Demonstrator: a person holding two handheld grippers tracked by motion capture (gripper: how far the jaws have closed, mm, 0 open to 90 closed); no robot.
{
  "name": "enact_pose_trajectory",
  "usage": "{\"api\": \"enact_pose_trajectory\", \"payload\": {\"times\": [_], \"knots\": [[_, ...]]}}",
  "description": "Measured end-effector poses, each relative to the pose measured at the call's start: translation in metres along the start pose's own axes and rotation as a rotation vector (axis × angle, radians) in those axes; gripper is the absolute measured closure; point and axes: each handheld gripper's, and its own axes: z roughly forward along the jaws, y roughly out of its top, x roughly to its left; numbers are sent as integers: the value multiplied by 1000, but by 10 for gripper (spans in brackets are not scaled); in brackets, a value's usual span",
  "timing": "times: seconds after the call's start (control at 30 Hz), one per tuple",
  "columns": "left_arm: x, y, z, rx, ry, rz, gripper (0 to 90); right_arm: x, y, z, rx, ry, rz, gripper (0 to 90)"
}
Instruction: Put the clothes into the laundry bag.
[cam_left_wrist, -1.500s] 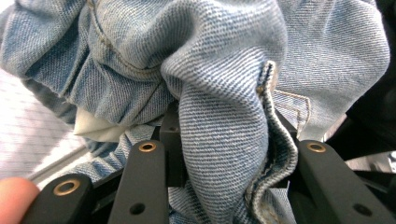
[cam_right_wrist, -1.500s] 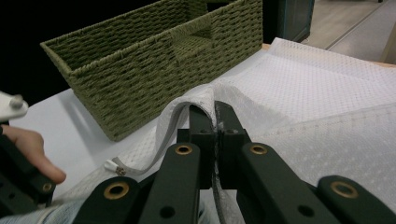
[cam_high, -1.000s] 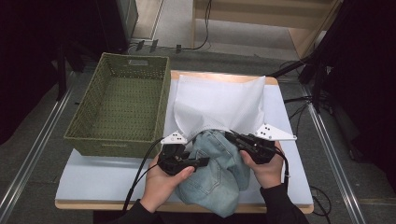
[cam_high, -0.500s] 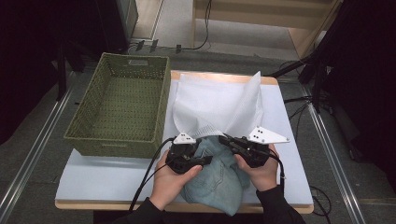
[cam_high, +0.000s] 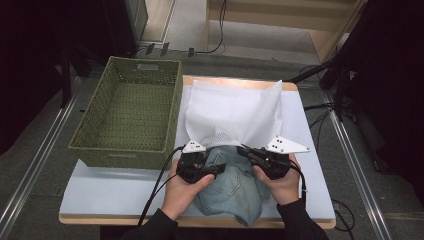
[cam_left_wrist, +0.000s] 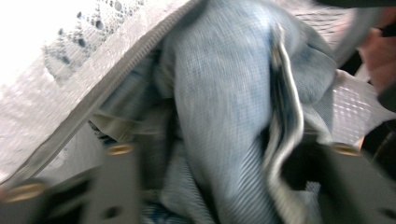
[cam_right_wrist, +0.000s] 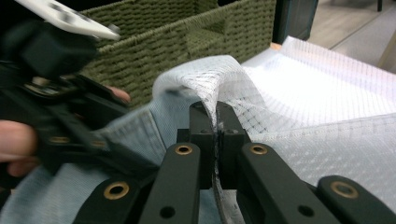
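High view: one white mesh laundry bag (cam_high: 235, 112), one pair of light blue jeans (cam_high: 235, 185), one green woven basket (cam_high: 131, 112) and two hand-held grippers, one in each of the person's hands, all on one pale worktop (cam_high: 110, 192). The bag lies flat across the far middle of the worktop with its mouth toward the person; the jeans lie bunched at the near edge, their far end at the bag's mouth. The basket stands to the left of the bag, just beside it.

The jeans sit between the two hand-held grippers. The left hand-held gripper (cam_high: 220, 170) rests at the jeans' left side, jaws pointing right across the denim; the right hand-held gripper (cam_high: 244, 150) is at the jeans' right side, jaws pointing left toward the bag's mouth.

Left gripper view, blurred: a fold of jeans (cam_left_wrist: 224, 112) runs up between that gripper's two jaws, with the bag's zipper edge (cam_left_wrist: 112, 79) slanting past on the left. Its jaws have just been opening and stand partly apart, the denim between them; whether the pads press on the cloth I cannot tell.

Right gripper view: the right hand-held gripper (cam_right_wrist: 215, 119) has its jaws together, clamped on the rim of the laundry bag (cam_right_wrist: 327, 107), lifting that edge into a small peak over the jeans (cam_right_wrist: 140, 126). The left hand-held gripper (cam_right_wrist: 116, 163) shows at the left of that view, with the basket (cam_right_wrist: 187, 42) behind it.
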Motion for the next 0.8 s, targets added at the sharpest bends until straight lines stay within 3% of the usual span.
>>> {"api": "enact_pose_trajectory", "payload": {"times": [0.03,0.13,0.2,0.27,0.33,0.37,0.43,0.5,0.53,0.6,0.67,0.8], "knots": [[-3,1,-5,4,1,20,298,-1,-1,0,2,-3,3,889],[-9,1,-22,15,-21,68,184,-3,-2,-2,0,-9,13,889],[-10,-4,-30,24,-36,87,188,-2,-2,-2,1,-12,9,889],[-11,-13,-37,69,-49,120,194,-1,-3,-2,5,-12,4,888],[-12,-21,-39,101,-21,135,195,-1,-4,-1,7,-11,6,888],[-11,-27,-39,107,-1,122,195,-1,-4,-1,8,-11,6,888],[-8,-35,-32,125,15,90,256,0,-5,0,11,-9,10,888],[-7,-41,-23,151,19,105,376,1,-5,1,15,-2,13,888],[-9,-42,-19,152,36,126,464,1,-5,2,14,2,13,888],[-12,-40,-16,143,34,128,662,4,-6,4,20,5,10,888],[-14,-33,-15,118,47,125,773,7,-5,5,19,16,2,888],[-13,-14,-17,2,75,125,812,12,-4,6,10,49,-6,888]]}}
